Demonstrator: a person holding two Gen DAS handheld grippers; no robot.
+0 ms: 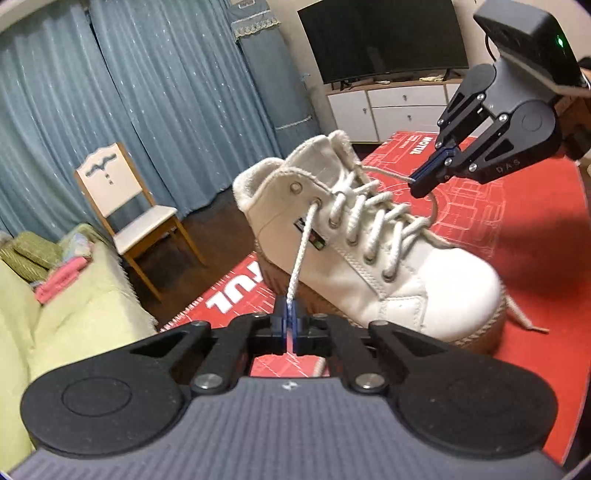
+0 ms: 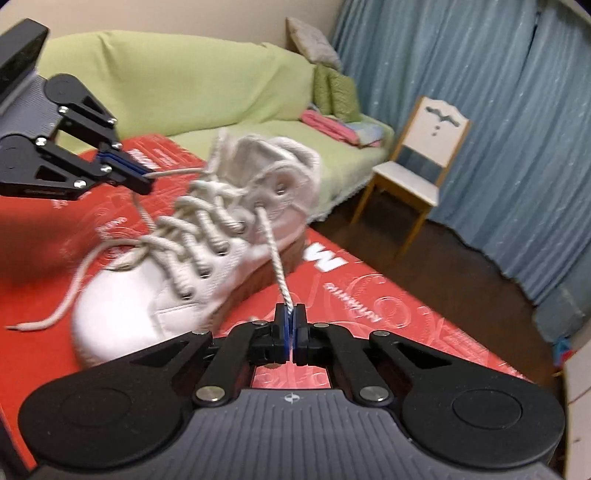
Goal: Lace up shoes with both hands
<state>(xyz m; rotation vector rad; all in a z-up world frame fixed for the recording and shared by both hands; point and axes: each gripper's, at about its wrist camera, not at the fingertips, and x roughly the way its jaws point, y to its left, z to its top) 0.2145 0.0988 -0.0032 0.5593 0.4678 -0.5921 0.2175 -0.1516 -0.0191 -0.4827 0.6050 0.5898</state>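
Note:
A white high-top shoe (image 1: 369, 266) (image 2: 147, 295) lies on a red mat (image 1: 535, 258) (image 2: 369, 295), its white lace threaded through several eyelets. In the left wrist view my left gripper (image 1: 290, 302) is shut on a taut lace strand (image 1: 303, 243) that comes out of an upper side eyelet. My right gripper (image 1: 415, 184) hangs above the far side of the shoe, shut on another strand. In the right wrist view my right gripper (image 2: 290, 310) pinches its strand (image 2: 273, 254) near the shoe's collar, and the left gripper (image 2: 146, 181) shows at upper left. A loose lace tip (image 1: 528, 321) (image 2: 48, 317) lies by the toe.
A green-covered sofa (image 2: 184, 74) with cushions and folded cloths runs beside the mat. A white wooden chair (image 1: 122, 206) (image 2: 417, 162) stands by blue curtains (image 1: 166, 92). A dark TV (image 1: 380, 33) sits on a white cabinet (image 1: 388, 107) behind the shoe.

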